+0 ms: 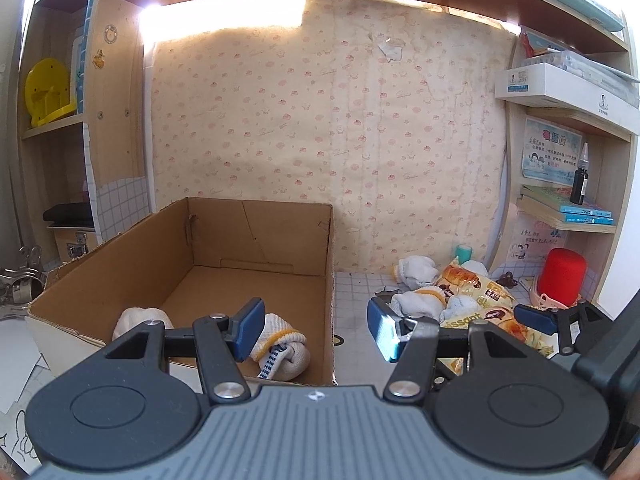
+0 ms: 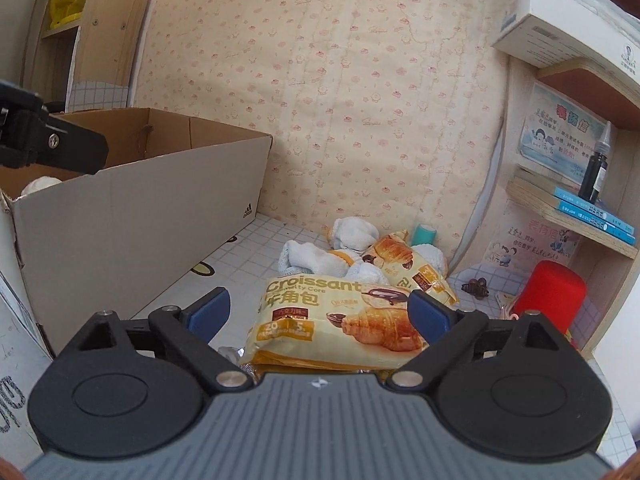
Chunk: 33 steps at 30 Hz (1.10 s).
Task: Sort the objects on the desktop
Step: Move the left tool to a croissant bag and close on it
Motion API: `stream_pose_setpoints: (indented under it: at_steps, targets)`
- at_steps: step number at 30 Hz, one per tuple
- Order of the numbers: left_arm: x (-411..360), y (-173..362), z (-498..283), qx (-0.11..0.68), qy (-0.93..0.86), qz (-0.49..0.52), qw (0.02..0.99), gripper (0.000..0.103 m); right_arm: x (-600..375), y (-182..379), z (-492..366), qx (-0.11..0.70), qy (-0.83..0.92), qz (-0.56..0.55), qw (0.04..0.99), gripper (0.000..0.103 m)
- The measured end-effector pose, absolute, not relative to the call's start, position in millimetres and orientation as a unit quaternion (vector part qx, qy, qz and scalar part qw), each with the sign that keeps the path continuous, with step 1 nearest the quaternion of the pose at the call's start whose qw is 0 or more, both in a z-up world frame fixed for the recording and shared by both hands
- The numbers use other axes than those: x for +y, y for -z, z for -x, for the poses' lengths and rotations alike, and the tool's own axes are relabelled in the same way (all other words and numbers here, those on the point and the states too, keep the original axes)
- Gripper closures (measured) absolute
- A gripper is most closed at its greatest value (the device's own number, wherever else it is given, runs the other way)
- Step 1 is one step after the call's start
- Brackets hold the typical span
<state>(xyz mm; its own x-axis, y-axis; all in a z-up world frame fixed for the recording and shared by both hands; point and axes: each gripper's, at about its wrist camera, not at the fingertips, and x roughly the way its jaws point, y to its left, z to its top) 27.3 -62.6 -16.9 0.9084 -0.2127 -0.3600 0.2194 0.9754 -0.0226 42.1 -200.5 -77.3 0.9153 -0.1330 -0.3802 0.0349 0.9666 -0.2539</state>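
A desk (image 2: 256, 240) covered in white grid-tile paper sits in a wooden shelf nook backed by pale wallpaper (image 1: 320, 140) printed with small pink motifs. One open brown cardboard box (image 1: 256, 240) stands on the left with two rolled white socks (image 1: 280, 348) inside, while two glossy yellow croissant bags (image 2: 340, 320) and several soft white sock bundles (image 2: 320, 258) lie heaped to its right beside one red cylinder (image 2: 552, 292). The left gripper (image 1: 316, 332) hangs partly open and empty over the box's right wall, and the right gripper (image 2: 320, 314) spreads wide around the nearer bag without pressing it.
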Motion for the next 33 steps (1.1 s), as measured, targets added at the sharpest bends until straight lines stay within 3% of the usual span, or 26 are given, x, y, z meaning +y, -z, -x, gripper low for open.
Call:
stream_pose_setpoints:
  at_steps: [7, 15, 18, 25, 33]
  targets:
    - [-64.9, 18.9, -29.1, 0.189, 0.117, -0.014, 0.975, 0.043, -179.5, 93.7, -52.8, 0.205, 0.090, 0.245, 0.943, 0.009]
    - [-88.4, 23.2, -25.8, 0.193, 0.165, -0.036, 0.967, 0.040, -223.1, 84.8, -8.9, 0.208, 0.101, 0.212, 0.950, 0.005]
    - [-109.6, 25.5, -23.7, 0.184, 0.173, -0.059, 0.966, 0.029, -239.4, 83.3, 6.9, 0.205, 0.108, 0.198, 0.952, 0.005]
    - [-154.4, 19.6, -7.1, 0.141, 0.199, -0.096, 0.965, 0.029, -270.1, 74.5, 41.8, 0.182, 0.077, 0.132, 0.971, 0.005]
    - [-210.2, 48.4, -17.9, 0.164, 0.224, -0.116, 0.954, 0.029, -307.9, 74.0, 57.5, 0.171, 0.116, 0.097, 0.974, 0.005]
